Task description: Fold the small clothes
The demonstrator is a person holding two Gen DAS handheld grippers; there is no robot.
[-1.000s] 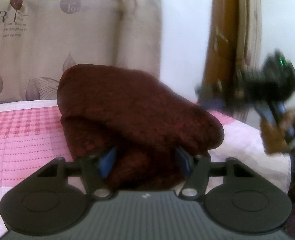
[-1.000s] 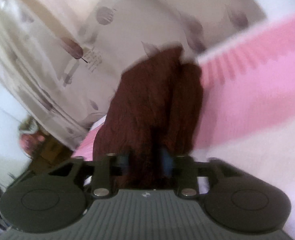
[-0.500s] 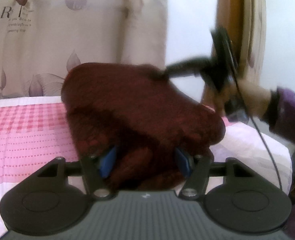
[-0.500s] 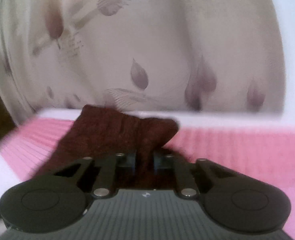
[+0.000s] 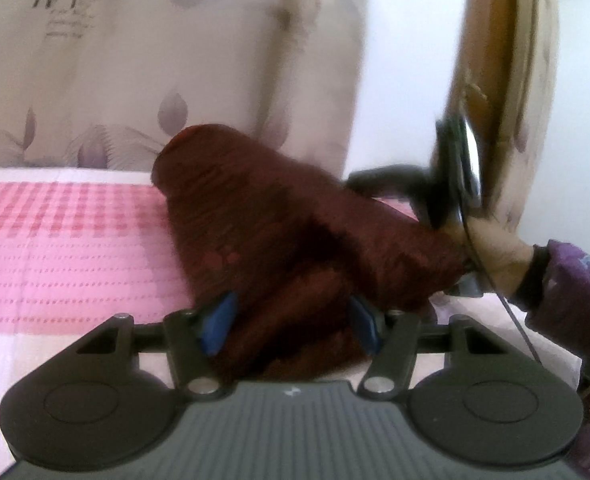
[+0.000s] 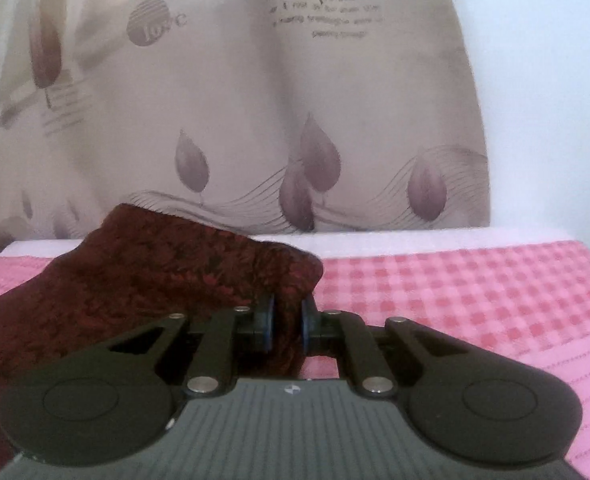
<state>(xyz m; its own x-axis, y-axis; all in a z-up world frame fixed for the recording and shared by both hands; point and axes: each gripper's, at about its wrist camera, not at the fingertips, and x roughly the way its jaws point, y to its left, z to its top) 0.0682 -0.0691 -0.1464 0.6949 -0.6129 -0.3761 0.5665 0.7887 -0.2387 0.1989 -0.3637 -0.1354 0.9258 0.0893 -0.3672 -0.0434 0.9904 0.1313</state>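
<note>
Maroon garment (image 6: pixel 167 280) is pinched at one edge by the right gripper (image 6: pixel 286 322) and bunched between the left gripper (image 5: pixel 291 322)'s half-spread pads, on the pink checked sheet (image 6: pixel 475 292).

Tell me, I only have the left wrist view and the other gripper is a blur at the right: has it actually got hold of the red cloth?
Observer: Yes. In the right wrist view the right gripper has its jaws nearly together, pinching a thin fold of the cloth.
Operator: Which part of the cloth is that?
Observer: Its right-hand edge as that camera sees it. The bulk spreads off to the left of the gripper.
Operator: What lies beyond that edge?
Observer: Just the pink checked bed cover, running back to the leaf-print curtain.
</note>
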